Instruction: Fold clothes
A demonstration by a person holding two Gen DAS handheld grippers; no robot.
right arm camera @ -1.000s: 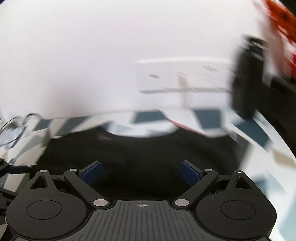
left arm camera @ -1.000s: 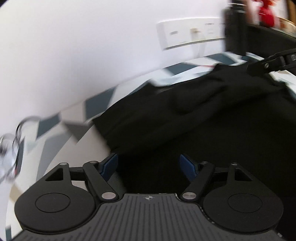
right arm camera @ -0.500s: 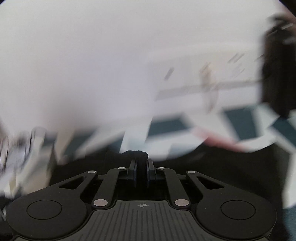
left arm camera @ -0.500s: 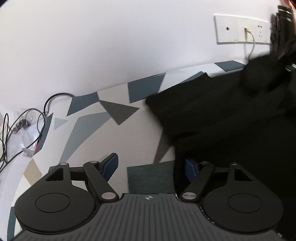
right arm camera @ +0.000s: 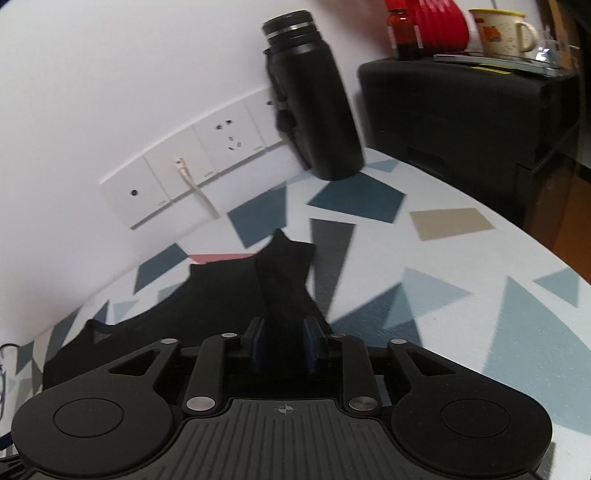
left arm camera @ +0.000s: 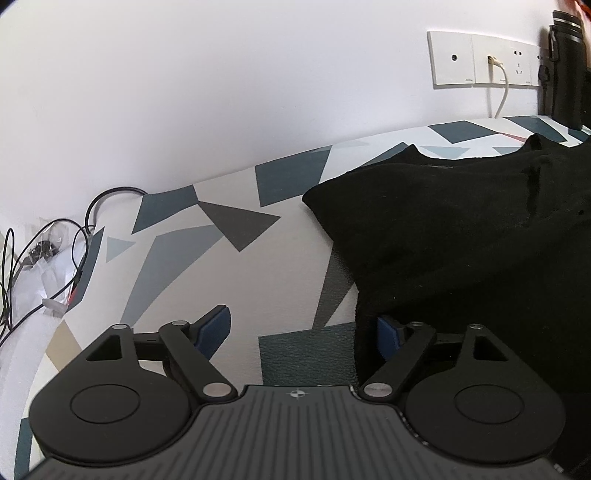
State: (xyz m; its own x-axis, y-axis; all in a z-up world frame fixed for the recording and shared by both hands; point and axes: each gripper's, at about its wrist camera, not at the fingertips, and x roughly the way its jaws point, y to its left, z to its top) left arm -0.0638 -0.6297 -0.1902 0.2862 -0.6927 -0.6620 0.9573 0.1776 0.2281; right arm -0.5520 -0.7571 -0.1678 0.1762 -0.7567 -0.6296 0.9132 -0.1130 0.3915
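Garment [left arm camera: 461, 236]: black. Tabletop [left arm camera: 229, 266]: white with blue, grey, tan triangles. Bottle [right arm camera: 314, 99]: black. Wall [left arm camera: 221, 92] and sockets [right arm camera: 192, 173]: white. Mug [right arm camera: 498, 31]: cream, speckled.

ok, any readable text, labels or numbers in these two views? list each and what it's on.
None legible.
Wall sockets: tiny grey marks, too small to read.
Mug: an orange print, blurred.
Brown bottle: red label, unreadable.
Black flask, black garment, both claws: no text seen.

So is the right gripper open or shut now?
Shut: the right gripper pinches a raised fold of the black garment between its blue pads, above the patterned table.
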